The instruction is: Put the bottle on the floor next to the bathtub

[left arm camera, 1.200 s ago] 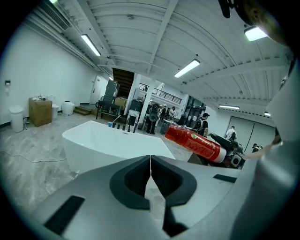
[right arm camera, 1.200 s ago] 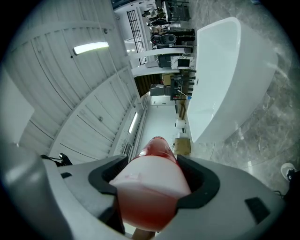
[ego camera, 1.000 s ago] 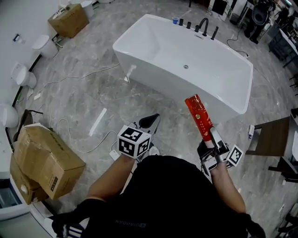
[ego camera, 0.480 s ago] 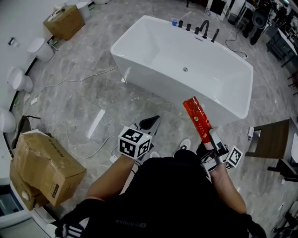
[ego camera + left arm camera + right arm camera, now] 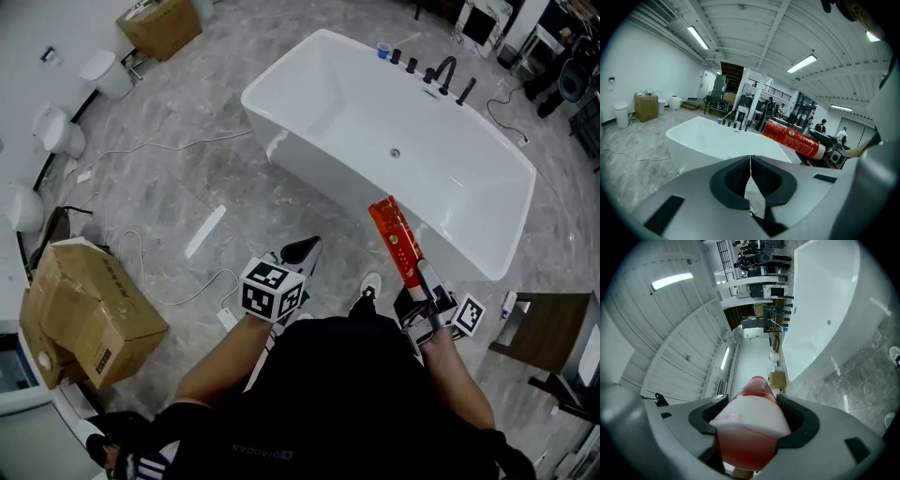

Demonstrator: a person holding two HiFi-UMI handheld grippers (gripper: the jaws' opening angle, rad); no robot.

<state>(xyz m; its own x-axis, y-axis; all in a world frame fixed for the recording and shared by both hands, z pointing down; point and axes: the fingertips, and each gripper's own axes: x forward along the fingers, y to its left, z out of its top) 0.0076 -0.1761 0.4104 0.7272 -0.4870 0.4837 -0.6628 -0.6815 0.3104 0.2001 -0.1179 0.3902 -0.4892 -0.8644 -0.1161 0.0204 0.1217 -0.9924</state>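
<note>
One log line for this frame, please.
right hand-held gripper: shut on bottle | left hand-held gripper: shut, empty | bottle: not yet on floor, near bathtub

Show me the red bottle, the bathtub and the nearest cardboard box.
red bottle [image 5: 397, 241]: head view, middle of its body.
bathtub [image 5: 441, 178]: head view, bare inner surface.
nearest cardboard box [image 5: 82, 302]: head view, top face.

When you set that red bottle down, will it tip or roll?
Probably tippy: the red bottle is tall and thin. On its side, its round body would likely roll on the smooth floor. It looks stiff: straight, though the right tool grips only one end.
</note>
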